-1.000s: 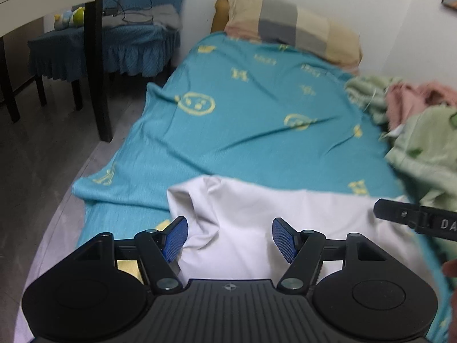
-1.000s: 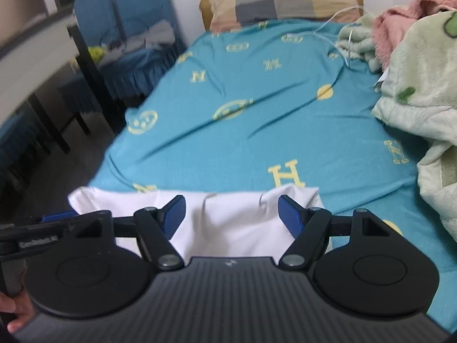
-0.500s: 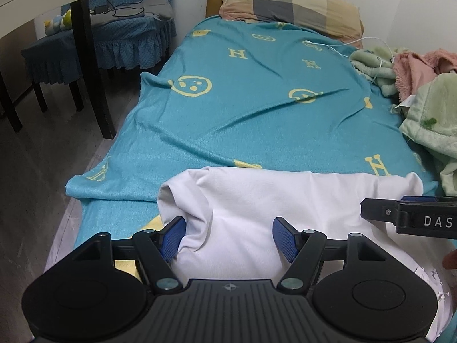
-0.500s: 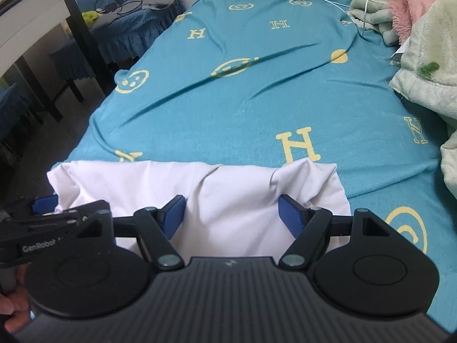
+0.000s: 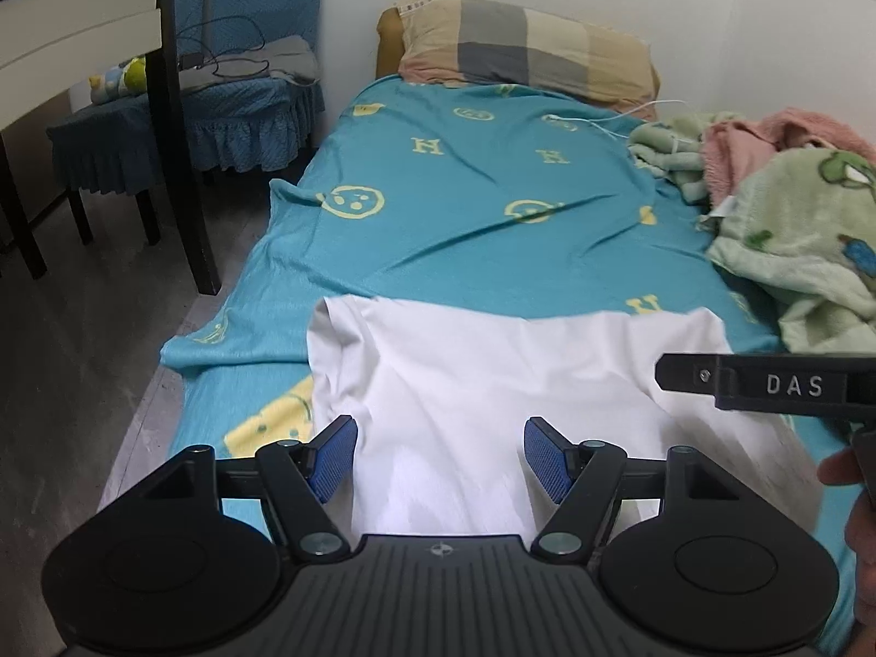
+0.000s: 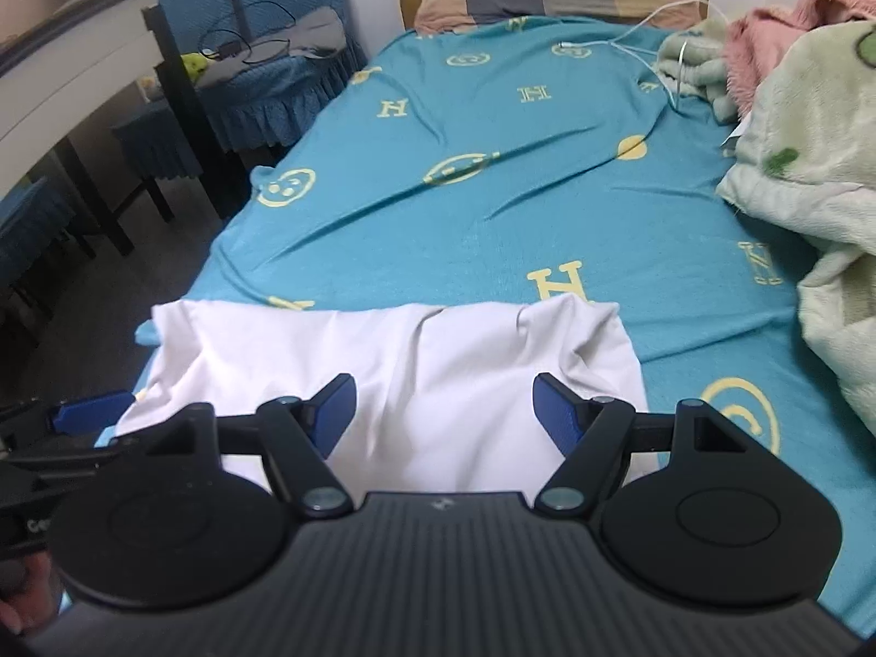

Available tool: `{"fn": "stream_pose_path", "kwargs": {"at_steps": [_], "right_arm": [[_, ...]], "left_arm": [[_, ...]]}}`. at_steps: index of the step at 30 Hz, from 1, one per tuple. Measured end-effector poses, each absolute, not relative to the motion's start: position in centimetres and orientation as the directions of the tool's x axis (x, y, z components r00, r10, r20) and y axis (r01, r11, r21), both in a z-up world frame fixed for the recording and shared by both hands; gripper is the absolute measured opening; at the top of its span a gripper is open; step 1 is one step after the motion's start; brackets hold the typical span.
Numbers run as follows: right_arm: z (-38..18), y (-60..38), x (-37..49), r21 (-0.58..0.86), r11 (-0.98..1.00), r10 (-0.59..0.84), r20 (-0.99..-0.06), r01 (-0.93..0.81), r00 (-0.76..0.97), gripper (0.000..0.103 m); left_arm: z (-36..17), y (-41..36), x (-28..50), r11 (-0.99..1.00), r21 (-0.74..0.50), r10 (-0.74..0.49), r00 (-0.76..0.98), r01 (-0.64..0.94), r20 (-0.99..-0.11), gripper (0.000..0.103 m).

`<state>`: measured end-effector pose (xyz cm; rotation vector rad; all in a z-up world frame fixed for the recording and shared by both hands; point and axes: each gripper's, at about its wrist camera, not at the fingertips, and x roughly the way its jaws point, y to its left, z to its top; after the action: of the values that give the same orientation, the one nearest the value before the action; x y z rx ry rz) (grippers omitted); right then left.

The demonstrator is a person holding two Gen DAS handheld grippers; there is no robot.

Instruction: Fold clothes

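Observation:
A white garment (image 5: 482, 383) lies spread across the near end of a bed with a teal sheet (image 5: 482, 219); it also shows in the right wrist view (image 6: 394, 372). My left gripper (image 5: 438, 457) is open above the garment's left half, with nothing between its blue pads. My right gripper (image 6: 444, 410) is open above the garment's right half, also empty. The right gripper's finger shows at the right of the left wrist view (image 5: 766, 383). The left gripper's blue pad (image 6: 90, 410) shows at the left of the right wrist view.
A checked pillow (image 5: 525, 55) lies at the head of the bed. Green and pink blankets (image 5: 794, 208) are heaped along the right side. A blue-covered chair (image 5: 208, 109) and a dark table leg (image 5: 180, 153) stand on the floor to the left.
Both grippers have drawn back and risen a little from the white garment. The garment now lies flatter and wider on the sheet. Both stay open.

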<state>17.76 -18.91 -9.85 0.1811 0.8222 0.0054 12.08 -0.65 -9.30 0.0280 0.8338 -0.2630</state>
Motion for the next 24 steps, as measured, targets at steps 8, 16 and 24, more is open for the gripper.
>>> {"fn": "stream_pose_path", "kwargs": {"at_steps": [8,16,24], "right_arm": [[-12.3,-18.7,15.3,0.152,0.985,0.071,-0.772,0.076,0.631,0.073],[-13.4,-17.9,15.6,0.097,0.994,0.042,-0.790,0.058,0.611,0.073],[-12.5,-18.2,13.7,0.114,0.990,0.041,-0.780,0.078,0.625,0.073]], "left_arm": [[-11.3,-0.5,11.0,0.978,-0.055,-0.167,0.597,0.202,-0.785,0.070],[-9.8,0.6,8.5,0.983,-0.096,-0.174,0.616,0.158,-0.768,0.073],[-9.8,4.7,5.0,0.886,-0.464,-0.379,0.550,-0.017,-0.744,0.083]]}}
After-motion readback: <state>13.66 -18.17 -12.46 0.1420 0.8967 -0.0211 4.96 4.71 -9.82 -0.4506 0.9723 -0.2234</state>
